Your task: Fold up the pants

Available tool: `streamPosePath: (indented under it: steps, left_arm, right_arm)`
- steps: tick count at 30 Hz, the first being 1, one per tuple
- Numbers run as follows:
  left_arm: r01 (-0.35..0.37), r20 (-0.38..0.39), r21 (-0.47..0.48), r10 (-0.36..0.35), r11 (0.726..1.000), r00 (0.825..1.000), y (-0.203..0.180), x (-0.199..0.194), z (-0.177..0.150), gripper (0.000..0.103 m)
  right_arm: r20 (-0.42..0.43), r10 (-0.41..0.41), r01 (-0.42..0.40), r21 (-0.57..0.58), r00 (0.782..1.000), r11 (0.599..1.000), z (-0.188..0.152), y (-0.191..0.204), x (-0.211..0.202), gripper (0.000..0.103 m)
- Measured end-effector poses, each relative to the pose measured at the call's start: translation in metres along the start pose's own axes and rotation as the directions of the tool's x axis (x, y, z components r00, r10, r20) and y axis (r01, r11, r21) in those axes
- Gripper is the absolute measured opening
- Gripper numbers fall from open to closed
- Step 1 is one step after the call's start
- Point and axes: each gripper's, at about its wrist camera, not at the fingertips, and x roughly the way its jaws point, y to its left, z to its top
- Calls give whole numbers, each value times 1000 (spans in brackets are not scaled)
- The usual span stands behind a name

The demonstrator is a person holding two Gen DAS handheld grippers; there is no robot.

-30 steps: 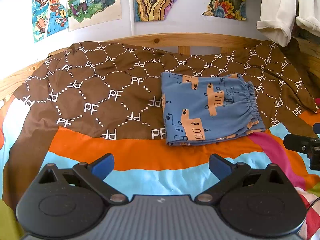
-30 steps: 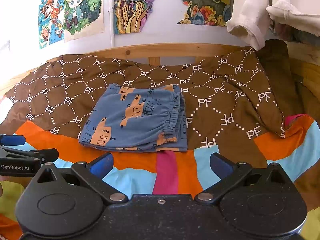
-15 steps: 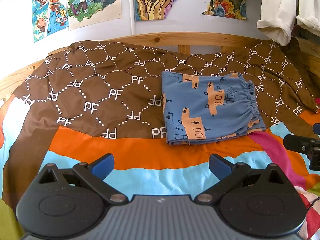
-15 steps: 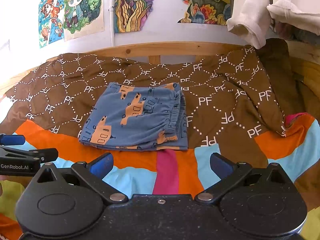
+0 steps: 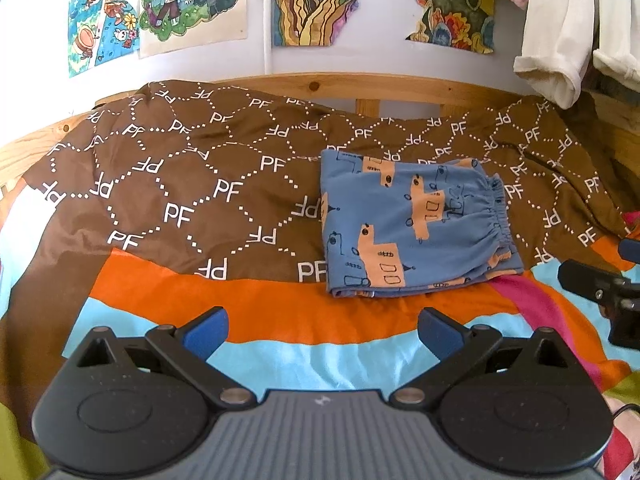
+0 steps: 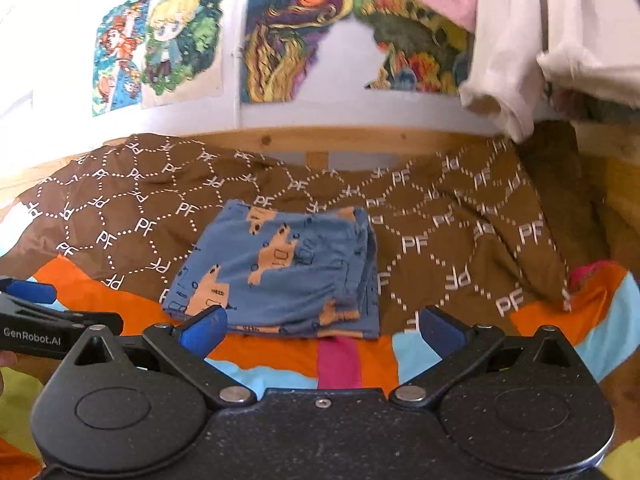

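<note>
The blue pants (image 5: 416,228) with orange vehicle prints lie folded into a flat rectangle on the bed, elastic waistband at the right side. My left gripper (image 5: 322,330) hovers open in front of them, over the orange and light-blue stripes, touching nothing. In the right wrist view the same pants (image 6: 280,272) sit just beyond my right gripper (image 6: 322,328), which is also open and holds nothing. The right gripper's body shows at the right edge of the left wrist view, and the left gripper (image 6: 36,320) at the left edge of the right wrist view.
A brown blanket (image 5: 180,184) with white PF lettering covers the back of the bed, over a striped sheet (image 5: 280,308). A wooden bed rail (image 5: 360,88) runs behind it, below a wall with posters. White and pink clothes (image 5: 556,40) hang at the upper right.
The right wrist view has tilted upward and blurred, so the pants now sit lower and closer to the fingertips. The left gripper and the pants have stayed put.
</note>
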Motion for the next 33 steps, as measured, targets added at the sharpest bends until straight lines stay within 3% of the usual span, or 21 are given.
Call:
streamPosePath:
  steps: [7, 33]
  left_arm:
    - [-4, 34, 20, 3, 1000, 999, 1, -3, 0, 103]
    - [-29, 11, 25, 29, 999, 1000, 0, -4, 1, 103]
  right_arm:
    - [-18, -1, 1, 7, 1000, 1000, 1, -1, 1, 102]
    - [-54, -12, 15, 53, 998, 998, 2, -7, 4, 102]
